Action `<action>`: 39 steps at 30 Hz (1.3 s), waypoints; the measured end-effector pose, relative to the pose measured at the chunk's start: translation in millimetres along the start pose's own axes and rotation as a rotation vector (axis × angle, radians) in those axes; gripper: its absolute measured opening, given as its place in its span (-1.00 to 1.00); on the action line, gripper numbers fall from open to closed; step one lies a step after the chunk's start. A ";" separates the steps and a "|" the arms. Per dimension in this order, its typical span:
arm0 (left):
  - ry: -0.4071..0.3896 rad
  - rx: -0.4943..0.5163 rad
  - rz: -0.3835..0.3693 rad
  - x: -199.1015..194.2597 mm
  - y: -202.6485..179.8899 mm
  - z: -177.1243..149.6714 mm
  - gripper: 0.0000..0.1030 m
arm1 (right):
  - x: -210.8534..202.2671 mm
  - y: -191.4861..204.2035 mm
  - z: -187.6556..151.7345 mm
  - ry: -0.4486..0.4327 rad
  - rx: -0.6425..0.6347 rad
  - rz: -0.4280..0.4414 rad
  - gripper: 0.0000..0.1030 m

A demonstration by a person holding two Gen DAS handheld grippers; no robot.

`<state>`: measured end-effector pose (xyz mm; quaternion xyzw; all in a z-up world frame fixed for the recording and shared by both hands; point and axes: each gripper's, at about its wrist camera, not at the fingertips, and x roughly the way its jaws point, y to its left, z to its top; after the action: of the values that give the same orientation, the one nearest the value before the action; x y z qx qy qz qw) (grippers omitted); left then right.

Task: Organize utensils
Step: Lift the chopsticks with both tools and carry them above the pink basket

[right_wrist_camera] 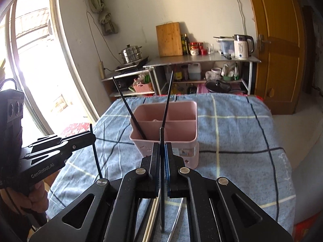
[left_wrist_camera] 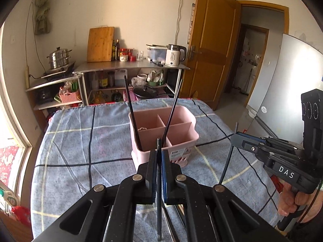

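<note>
Pink plastic utensil caddy (left_wrist_camera: 164, 130), boxy with rounded corners and smooth matte walls, split by thin partitions into compartments; stood on a table draped in soft blue towelling cloth (left_wrist_camera: 80, 141) crossed by pale yellow and dark lines. Two slim black chopsticks (left_wrist_camera: 132, 113) leaned outward in a V from the nearest compartment, tips down inside it.

Left gripper (left_wrist_camera: 159, 155): matte black, angular linkage with round metal pivot pins, blue-lined pads clenched on one thin black chopstick (left_wrist_camera: 159, 201), held nearly upright between them. Caddy just beyond and slightly below the fingertips, apart from them.

Right gripper (right_wrist_camera: 162, 151): same build, likewise clamped on a second black chopstick (right_wrist_camera: 162, 181), its upper end poking above the pads. Caddy (right_wrist_camera: 167, 121) directly ahead, near but not touching. Beneath the right gripper, pale chopsticks (right_wrist_camera: 151, 217) and a curved metal utensil handle (right_wrist_camera: 177, 215) lay on the cloth, partly hidden.
</note>
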<state>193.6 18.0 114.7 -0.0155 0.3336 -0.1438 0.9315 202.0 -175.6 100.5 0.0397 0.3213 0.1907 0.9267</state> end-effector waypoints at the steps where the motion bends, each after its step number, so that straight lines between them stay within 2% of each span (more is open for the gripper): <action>1: -0.006 0.002 0.002 -3.3 -0.5 2.3 -0.93 | -3.3 1.0 2.2 -0.009 -0.004 -0.002 -0.92; 10: -0.050 0.011 0.001 -26.5 -2.5 12.4 -0.93 | -19.2 2.8 10.0 -0.046 -0.020 -0.003 -0.92; 27: -0.055 -0.020 -0.045 -42.9 -3.1 16.3 -0.93 | -36.5 9.2 13.2 -0.067 -0.040 0.006 -0.92; 39: -0.123 -0.006 -0.052 -66.9 -1.6 65.3 -0.93 | -52.1 15.8 50.7 -0.142 -0.062 0.017 -0.92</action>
<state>184.8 30.8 206.9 -0.0357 0.2758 -0.1660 0.9461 190.2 -178.3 173.8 0.0269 0.2485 0.2050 0.9463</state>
